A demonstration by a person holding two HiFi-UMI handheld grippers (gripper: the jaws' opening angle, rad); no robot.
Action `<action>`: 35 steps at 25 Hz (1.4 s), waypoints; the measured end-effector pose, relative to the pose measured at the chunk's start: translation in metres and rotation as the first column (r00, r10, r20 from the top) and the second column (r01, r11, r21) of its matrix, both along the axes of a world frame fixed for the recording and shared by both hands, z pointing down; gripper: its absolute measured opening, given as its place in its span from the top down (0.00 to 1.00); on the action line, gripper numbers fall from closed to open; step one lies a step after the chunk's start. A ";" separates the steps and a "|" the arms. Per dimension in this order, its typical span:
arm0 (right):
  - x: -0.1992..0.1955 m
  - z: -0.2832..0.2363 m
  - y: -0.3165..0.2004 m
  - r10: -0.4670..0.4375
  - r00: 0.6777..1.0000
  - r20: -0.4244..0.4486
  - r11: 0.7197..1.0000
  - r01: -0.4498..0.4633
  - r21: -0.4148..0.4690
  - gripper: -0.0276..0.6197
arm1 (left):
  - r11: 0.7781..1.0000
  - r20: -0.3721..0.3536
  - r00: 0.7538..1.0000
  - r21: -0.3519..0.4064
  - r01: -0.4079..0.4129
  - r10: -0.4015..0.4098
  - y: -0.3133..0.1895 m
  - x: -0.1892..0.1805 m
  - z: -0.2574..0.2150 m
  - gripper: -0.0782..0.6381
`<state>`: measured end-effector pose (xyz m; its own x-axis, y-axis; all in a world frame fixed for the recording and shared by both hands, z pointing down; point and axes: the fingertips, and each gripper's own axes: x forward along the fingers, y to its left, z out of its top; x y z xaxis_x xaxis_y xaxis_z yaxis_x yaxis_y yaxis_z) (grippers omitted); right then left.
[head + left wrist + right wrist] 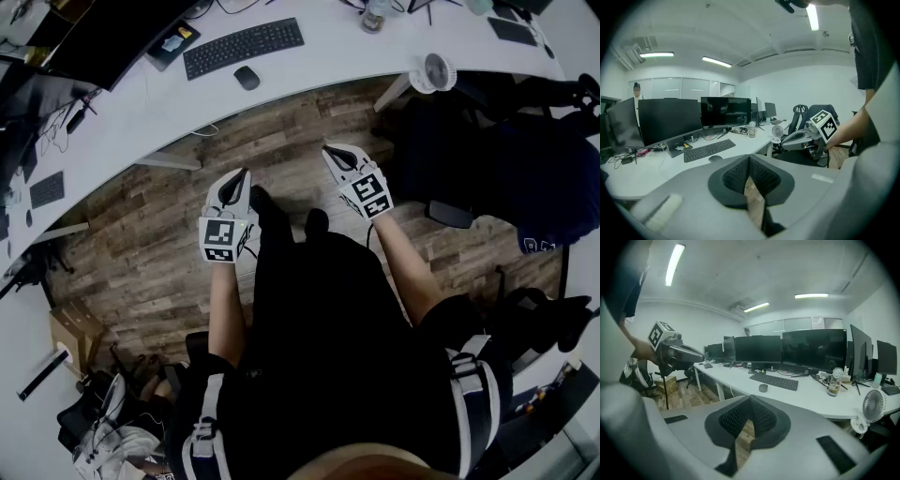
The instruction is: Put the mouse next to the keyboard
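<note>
A black keyboard (244, 47) lies on the white desk (337, 56), and a dark mouse (247, 78) sits just in front of it, near the desk's front edge. Both grippers hang over the wooden floor, well short of the desk. My left gripper (245, 174) and right gripper (329, 149) are shut and hold nothing. The left gripper view shows the keyboard (709, 150) and mouse (715, 158) beyond the shut jaws (749, 160). The right gripper view has the mouse (763, 388) in front of the keyboard (780, 381), past its shut jaws (750, 401).
A small white fan (434, 72) is clipped at the desk's edge to the right. A bottle (375, 16) stands behind it. Dark monitors (813, 350) line the back of the desk. A black office chair (497, 155) stands at right, a cardboard box (75, 328) at left on the floor.
</note>
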<state>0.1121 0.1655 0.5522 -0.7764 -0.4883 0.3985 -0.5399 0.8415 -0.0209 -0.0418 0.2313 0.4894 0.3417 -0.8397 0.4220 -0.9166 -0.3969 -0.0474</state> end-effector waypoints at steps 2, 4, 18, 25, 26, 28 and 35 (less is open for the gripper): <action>0.002 -0.002 -0.002 0.005 1.000 0.002 1.000 -0.005 0.005 0.95 | 1.000 0.003 1.000 0.002 -0.002 0.002 0.000 0.002 -0.001 0.89; 0.003 -0.004 -0.002 0.005 1.000 0.008 1.000 -0.005 0.016 0.95 | 1.000 0.005 1.000 0.004 -0.001 0.001 0.001 0.004 -0.002 0.89; -0.002 -0.012 0.009 -0.009 0.999 0.036 0.999 0.008 0.045 0.95 | 0.999 -0.006 0.999 0.029 0.041 -0.041 0.021 -0.005 -0.006 0.89; -0.004 -0.015 0.010 -0.014 0.999 0.036 0.998 0.012 0.055 0.80 | 0.997 -0.036 0.998 0.048 0.053 -0.051 0.022 -0.006 -0.012 0.86; -0.004 -0.015 0.008 -0.015 0.999 0.036 0.998 0.013 0.055 0.77 | 0.997 -0.036 0.998 0.049 0.051 -0.050 0.020 -0.006 -0.012 0.85; -0.004 -0.015 0.006 -0.013 0.999 0.039 0.999 0.011 0.052 0.72 | 0.997 -0.038 0.998 0.053 0.050 -0.048 0.018 -0.006 -0.014 0.81; 0.002 -0.015 0.003 0.000 0.998 0.065 0.999 -0.003 0.051 0.54 | 0.997 -0.037 0.998 0.064 0.054 -0.051 0.013 -0.004 -0.017 0.65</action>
<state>0.1140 0.1686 0.5376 -0.7989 -0.5079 0.3221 -0.5401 0.8415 -0.0129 -0.0456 0.2447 0.4727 0.3102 -0.8821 0.3544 -0.9378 -0.3452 -0.0383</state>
